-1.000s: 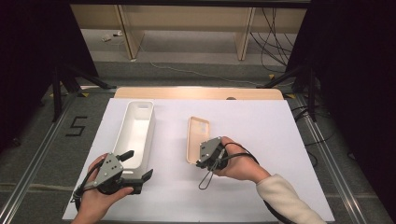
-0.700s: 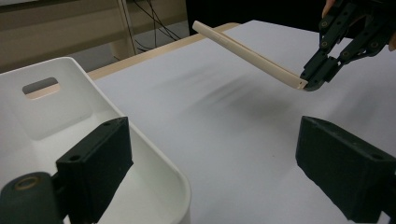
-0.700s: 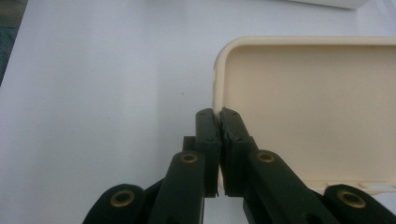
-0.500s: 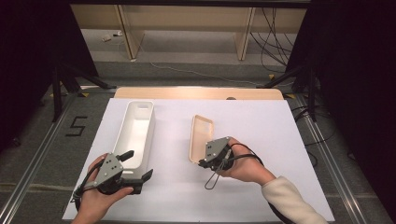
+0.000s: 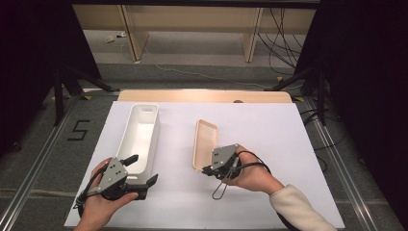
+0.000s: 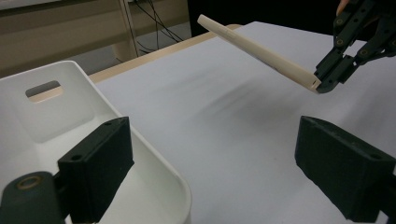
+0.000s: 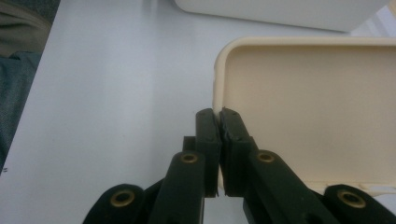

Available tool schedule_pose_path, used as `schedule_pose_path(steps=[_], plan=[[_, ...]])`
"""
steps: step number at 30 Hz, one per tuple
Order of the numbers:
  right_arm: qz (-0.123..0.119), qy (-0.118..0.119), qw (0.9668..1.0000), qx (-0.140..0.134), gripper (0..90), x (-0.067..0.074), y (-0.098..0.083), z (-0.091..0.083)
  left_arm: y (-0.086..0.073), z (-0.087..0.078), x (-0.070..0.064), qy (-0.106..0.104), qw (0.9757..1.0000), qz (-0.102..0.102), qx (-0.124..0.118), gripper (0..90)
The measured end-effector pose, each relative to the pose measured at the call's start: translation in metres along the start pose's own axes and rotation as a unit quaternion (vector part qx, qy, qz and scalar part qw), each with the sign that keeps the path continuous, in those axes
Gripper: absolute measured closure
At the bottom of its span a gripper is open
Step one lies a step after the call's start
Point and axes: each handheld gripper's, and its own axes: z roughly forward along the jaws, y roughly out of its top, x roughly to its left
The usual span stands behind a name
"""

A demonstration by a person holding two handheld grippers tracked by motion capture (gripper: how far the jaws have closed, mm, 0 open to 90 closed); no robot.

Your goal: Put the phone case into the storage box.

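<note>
A white sheet covers the surface (image 5: 288,144), with dark floor and cables beyond its far edge. On it a long white bin (image 5: 139,139) lies with its long axis running from 6 to 12 o'clock in the high view, and a cream lid (image 5: 204,142) runs nearly parallel to it, well apart at the bin's 3 o'clock side. The right gripper (image 5: 208,169) has its fingers (image 7: 208,135) clenched on the lid's near rim, at a corner of its 6 o'clock end; the left gripper view shows the lid (image 6: 254,49) raised at a slant, clear of the sheet. The left gripper (image 5: 143,169) rests at the bin's near end with its fingers (image 6: 95,175) released and wide, one over the bin's rim, grasping nothing. To judge from this, the lid goes onto the bin: it must travel toward 9 o'clock, keeping its axis in line with the bin's. The right hand carries it; the left is nearer the bin to steady it.
</note>
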Motion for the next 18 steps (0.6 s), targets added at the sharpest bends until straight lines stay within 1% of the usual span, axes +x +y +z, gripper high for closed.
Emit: schedule_pose_path(steps=[7,9,11,12,18], plan=[[-0.002,0.0,0.9999,-0.011,88.1,0.004,0.001,0.0,0.009,0.004,-0.002,-0.004,0.9999,-0.007,-0.008,12.7],[0.0,0.0,0.9999,-0.014,88.1,0.005,0.0,0.0,0.014,0.008,-0.003,-0.007,0.9999,-0.012,-0.01,13.1],[-0.002,-0.001,0.9999,-0.016,88.1,0.006,0.0,-0.001,0.019,0.012,-0.003,-0.004,0.9999,-0.009,-0.006,13.1],[-0.002,-0.001,0.9998,-0.018,88.1,0.006,0.0,-0.001,0.021,0.015,-0.004,-0.005,0.9999,-0.007,-0.005,13.0],[-0.002,-0.002,0.9997,-0.024,88.1,0.007,-0.001,-0.004,0.036,0.03,-0.008,-0.022,0.9997,-0.006,0.001,12.6]])
